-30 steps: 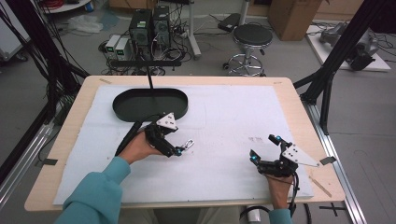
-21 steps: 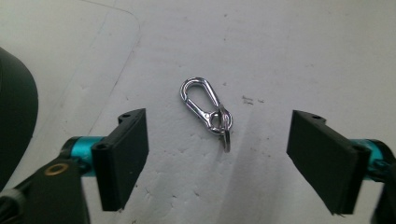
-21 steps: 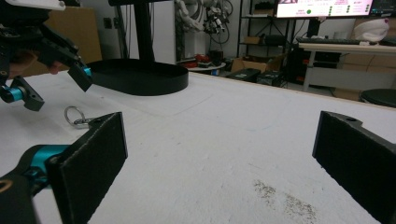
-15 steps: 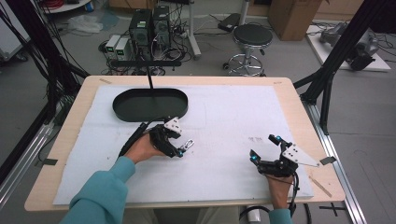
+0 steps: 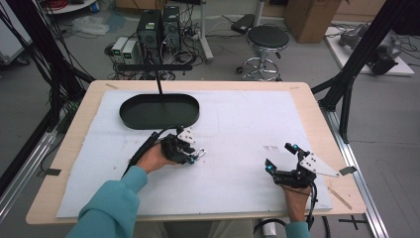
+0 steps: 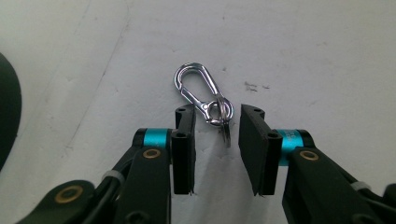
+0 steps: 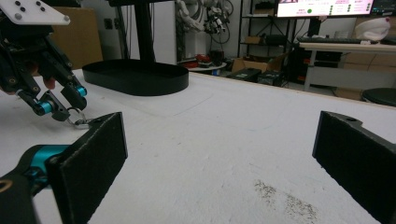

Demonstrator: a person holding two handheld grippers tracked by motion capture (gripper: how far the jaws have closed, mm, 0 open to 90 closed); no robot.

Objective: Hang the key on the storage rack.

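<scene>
1. The left gripper is sitting a little left of the table's middle, at about 5 o'clock from the black oval tray, with its jaws pointing down at the white mat.
2. Its jaws have just been closing, and in the left gripper view the left gripper is standing partly open, with the pads close on either side of the keyring end of the silver carabiner clip.
3. A narrow gap is showing on each side of the ring, so the pads are not yet pressing on it; the clip is lying flat on the mat with its hook end pointing to 11 o'clock beyond the jaw tips.
4. From above, the silver carabiner clip is lying at 3 o'clock of the left gripper's body, touching the mat.
5. The right gripper is resting near the table's right front, at about 4 o'clock from the clip and well apart from it, with its jaws standing wide open and holding nothing.
6. In the right gripper view, a screen in the far background is showing coloured writing that is too small to read.
</scene>
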